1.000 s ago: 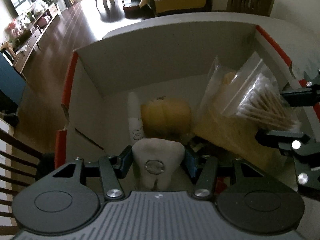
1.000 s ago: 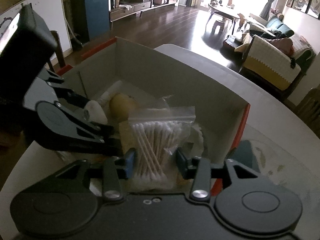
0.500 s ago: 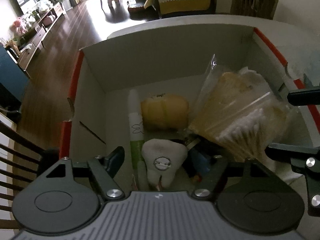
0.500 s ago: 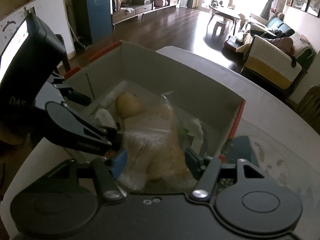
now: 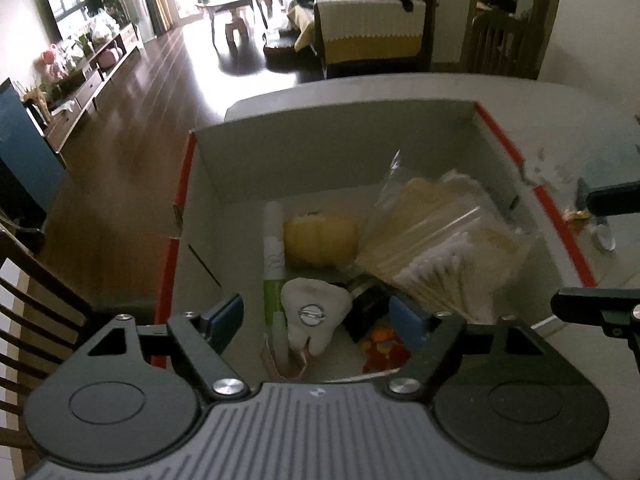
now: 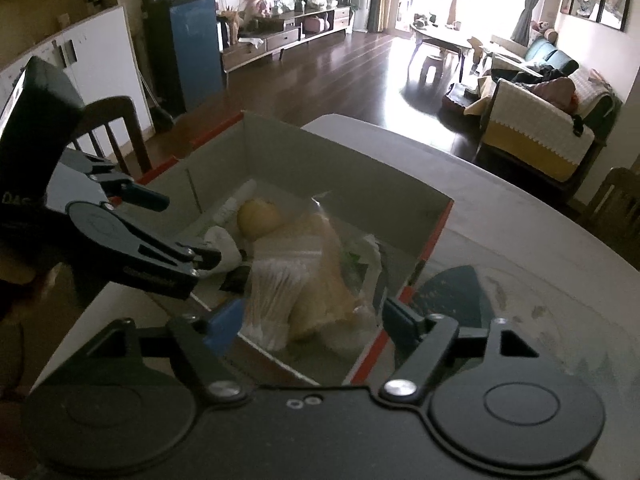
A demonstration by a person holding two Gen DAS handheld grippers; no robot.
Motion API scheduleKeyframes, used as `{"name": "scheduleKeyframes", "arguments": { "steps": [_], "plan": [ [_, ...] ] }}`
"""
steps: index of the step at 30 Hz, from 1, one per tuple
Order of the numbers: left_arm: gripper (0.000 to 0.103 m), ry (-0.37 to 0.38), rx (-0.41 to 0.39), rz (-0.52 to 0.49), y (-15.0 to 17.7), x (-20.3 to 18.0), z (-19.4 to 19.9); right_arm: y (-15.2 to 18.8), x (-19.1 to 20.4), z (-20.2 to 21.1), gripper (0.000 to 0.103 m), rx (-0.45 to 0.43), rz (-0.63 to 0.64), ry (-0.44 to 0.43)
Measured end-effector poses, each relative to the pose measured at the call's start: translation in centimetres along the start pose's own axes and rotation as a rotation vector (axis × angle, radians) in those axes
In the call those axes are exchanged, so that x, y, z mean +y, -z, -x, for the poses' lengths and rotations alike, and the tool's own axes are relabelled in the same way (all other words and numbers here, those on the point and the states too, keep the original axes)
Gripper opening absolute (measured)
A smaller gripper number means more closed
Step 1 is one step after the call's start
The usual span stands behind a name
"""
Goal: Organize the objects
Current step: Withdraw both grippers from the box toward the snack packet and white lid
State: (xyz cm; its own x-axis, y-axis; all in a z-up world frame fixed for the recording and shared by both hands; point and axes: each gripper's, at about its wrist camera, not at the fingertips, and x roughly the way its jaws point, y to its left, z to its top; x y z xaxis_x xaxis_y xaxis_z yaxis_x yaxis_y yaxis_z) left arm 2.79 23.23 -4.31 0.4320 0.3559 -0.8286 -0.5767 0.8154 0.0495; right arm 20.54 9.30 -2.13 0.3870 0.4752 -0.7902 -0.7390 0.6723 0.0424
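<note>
now both grippers hang above the open cardboard box [image 5: 224,168] on the table [image 6: 520,216]; the left gripper [image 5: 320,320] is spread wide and grips nothing, with the tooth-shaped plush [image 5: 314,314] lying on the box floor between its fingers; the right gripper [image 6: 308,320] is likewise spread and empty, over the near rim; the bag of cotton swabs [image 5: 444,264] lies inside, on top of other bags, beside a yellow plush [image 5: 320,236] and a white tube [image 5: 274,248] at the plush's left.
</note>
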Motion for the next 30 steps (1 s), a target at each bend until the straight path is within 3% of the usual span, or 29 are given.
{"name": "scheduleKeyframes", "arguments": {
  "steps": [9, 17, 30],
  "plan": [
    [0.08, 0.018, -0.081, 0.051, 0.5, -1.9, 4.2, 2.4, -2.2, 4.8, 0.08, -0.057, 0.02, -0.052],
    [0.082, 0.032, -0.146, 0.081, 0.6, -6.0, 7.2, 5.2, -6.2, 8.3, 0.082, -0.081, 0.014, -0.069],
    [0.082, 0.089, -0.129, 0.072, 0.7, -15.7, 6.7, 9.9, -14.1, 11.0, 0.082, -0.08, -0.006, -0.062]
  ]
}}
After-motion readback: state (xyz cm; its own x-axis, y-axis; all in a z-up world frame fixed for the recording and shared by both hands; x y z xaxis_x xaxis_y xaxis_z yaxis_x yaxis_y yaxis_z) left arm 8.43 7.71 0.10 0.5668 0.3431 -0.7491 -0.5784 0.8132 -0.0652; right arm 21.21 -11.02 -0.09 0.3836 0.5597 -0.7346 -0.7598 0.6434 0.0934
